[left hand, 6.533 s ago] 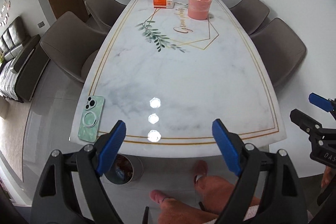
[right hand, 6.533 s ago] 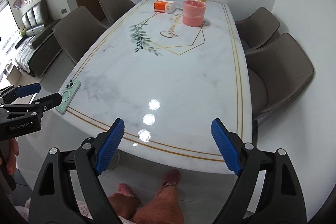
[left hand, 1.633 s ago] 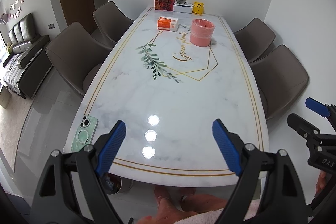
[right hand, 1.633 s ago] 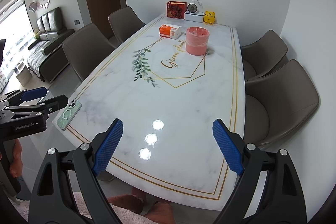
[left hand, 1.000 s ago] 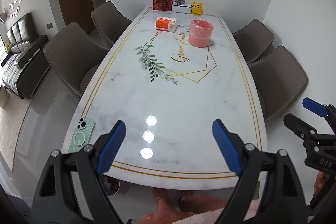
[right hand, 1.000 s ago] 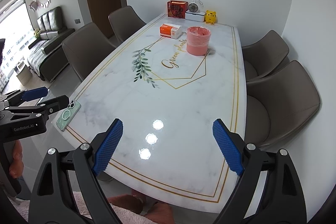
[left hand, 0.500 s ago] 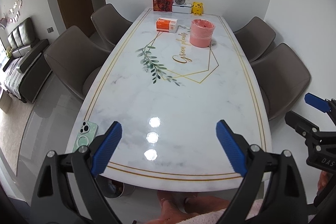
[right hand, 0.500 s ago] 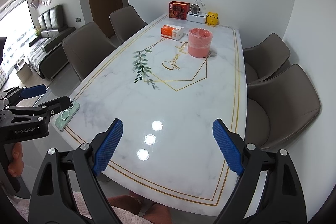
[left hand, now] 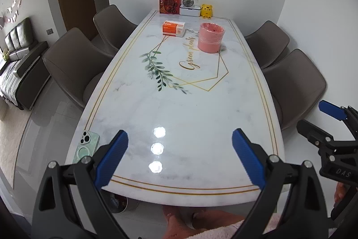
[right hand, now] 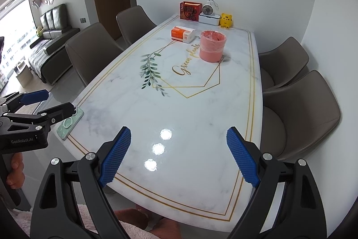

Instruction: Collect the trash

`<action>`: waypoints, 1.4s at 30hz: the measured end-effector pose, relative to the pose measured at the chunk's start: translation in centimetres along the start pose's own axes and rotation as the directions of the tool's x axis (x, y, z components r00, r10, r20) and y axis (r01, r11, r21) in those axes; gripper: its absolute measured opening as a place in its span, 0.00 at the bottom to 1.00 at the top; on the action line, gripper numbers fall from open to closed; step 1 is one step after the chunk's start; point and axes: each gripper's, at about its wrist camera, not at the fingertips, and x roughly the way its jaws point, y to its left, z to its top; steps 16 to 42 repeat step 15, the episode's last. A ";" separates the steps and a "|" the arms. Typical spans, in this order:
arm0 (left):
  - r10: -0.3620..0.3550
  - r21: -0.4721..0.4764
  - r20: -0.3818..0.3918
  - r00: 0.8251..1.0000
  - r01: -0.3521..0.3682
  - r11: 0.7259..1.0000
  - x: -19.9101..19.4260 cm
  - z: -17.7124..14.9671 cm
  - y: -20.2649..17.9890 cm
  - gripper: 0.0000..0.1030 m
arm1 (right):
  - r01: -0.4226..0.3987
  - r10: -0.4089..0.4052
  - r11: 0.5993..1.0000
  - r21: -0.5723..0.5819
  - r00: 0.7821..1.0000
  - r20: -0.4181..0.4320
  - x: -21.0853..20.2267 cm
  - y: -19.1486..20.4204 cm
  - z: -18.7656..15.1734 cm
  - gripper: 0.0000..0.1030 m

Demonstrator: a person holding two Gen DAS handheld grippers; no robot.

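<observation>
A pink bin (left hand: 211, 40) lined with a pink bag stands far down the white marble table (left hand: 179, 109); it also shows in the right wrist view (right hand: 212, 46). No loose trash shows on the tabletop. My left gripper (left hand: 180, 145) is open and empty above the table's near edge. My right gripper (right hand: 178, 141) is open and empty too, to the right of the left one. Each gripper shows at the side of the other's view.
A green phone (left hand: 86, 146) lies at the near left corner. An orange tissue pack (left hand: 173, 29), a red bag (left hand: 169, 4), a small fan on a white box (left hand: 189, 8) and a yellow toy (left hand: 206, 11) sit at the far end. Brown chairs (left hand: 73, 64) line both sides. A round container (left hand: 118, 203) stands under the table.
Both grippers have drawn back and risen a little since 6.5 s ago, so more of the table shows. Both stayed open and empty.
</observation>
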 end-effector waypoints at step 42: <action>0.047 0.025 -0.013 0.999 -0.047 0.999 0.0 0.0 -0.2 0.91 | 0.005 -0.005 1.000 0.007 1.000 0.002 0.2 -0.1 0.0 0.82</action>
